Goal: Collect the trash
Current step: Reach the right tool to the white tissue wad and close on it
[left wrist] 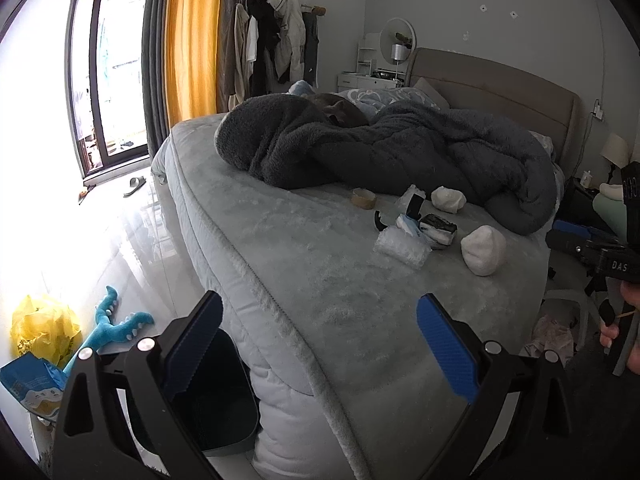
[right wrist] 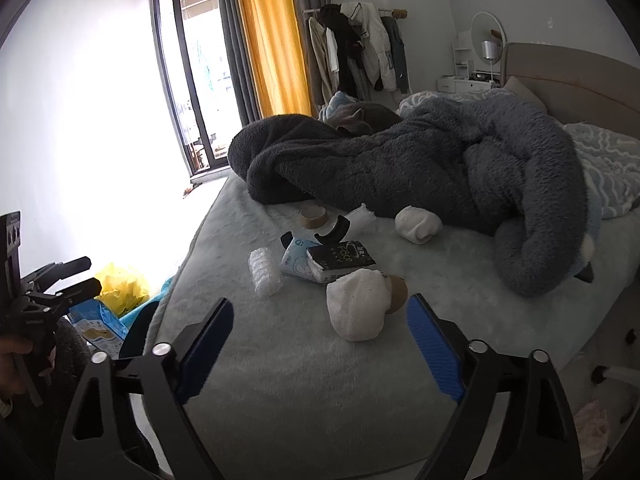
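Observation:
Trash lies on the grey bed [left wrist: 320, 280] [right wrist: 300, 380]: a near white paper wad [left wrist: 483, 251] [right wrist: 358, 304], a far white wad [left wrist: 448, 199] [right wrist: 418, 224], a bubble-wrap piece [left wrist: 401, 249] [right wrist: 264, 271], a black tissue pack [left wrist: 438, 229] [right wrist: 340, 261], a blue-white packet [left wrist: 408, 224] [right wrist: 296, 260], a tape roll [left wrist: 363, 198] [right wrist: 313, 216] and a black curved piece [left wrist: 378, 221] [right wrist: 334, 232]. My left gripper [left wrist: 320, 332] is open and empty above the bed corner. My right gripper [right wrist: 320, 340] is open and empty, just short of the near wad. A dark bin [left wrist: 216, 392] stands beside the bed.
A dark fleece blanket [left wrist: 380, 152] [right wrist: 420, 168] is heaped across the bed. On the floor at left lie a yellow bag [left wrist: 42, 328] [right wrist: 120, 288], a blue toy [left wrist: 112, 324] and a blue packet [left wrist: 32, 380] [right wrist: 96, 324]. A clothes rack [left wrist: 276, 52] stands behind.

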Demonstrator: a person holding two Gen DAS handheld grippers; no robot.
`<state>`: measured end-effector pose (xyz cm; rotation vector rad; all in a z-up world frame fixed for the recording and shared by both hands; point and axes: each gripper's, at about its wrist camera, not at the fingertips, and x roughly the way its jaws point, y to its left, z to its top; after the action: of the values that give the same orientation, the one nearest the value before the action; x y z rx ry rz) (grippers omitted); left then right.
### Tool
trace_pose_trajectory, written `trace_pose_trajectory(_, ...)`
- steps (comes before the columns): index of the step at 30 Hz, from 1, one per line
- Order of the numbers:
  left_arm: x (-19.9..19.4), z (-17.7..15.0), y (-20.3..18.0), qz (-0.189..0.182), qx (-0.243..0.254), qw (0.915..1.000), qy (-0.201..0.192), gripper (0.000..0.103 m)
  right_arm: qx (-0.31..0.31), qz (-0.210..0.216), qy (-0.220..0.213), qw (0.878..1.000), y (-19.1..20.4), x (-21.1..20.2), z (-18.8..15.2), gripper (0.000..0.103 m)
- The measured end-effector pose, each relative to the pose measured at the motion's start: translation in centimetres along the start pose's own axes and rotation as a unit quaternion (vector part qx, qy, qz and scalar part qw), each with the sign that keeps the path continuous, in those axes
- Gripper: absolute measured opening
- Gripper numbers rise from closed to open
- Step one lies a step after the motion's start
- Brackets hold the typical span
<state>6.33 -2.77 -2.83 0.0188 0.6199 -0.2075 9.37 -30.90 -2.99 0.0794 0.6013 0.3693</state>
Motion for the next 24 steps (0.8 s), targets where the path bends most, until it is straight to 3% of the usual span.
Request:
trace_pose_trajectory(7, 2.7, 0.7, 0.9, -0.033, -0.014, 0.9993, 0.014, 0.099, -0.016, -0.005, 0.043, 0.999, -0.3, 4.1, 0.1, 0.069)
trace_pose_trajectory(20, 6.8, 2.3, 1.1, -0.124, -0.011, 0.9922, 0.010, 0.099, -0.052, -0.026, 0.089, 0.994, -0.7, 8.8, -0.1, 0.068)
trace_pose_trajectory(24, 8.1, 2.6, 0.7, -0.150, -0.007, 0.9886, 0.014, 0.099, -0.067, -0.042, 0.102, 0.992, -0.8, 10.1, -0.1, 0.062)
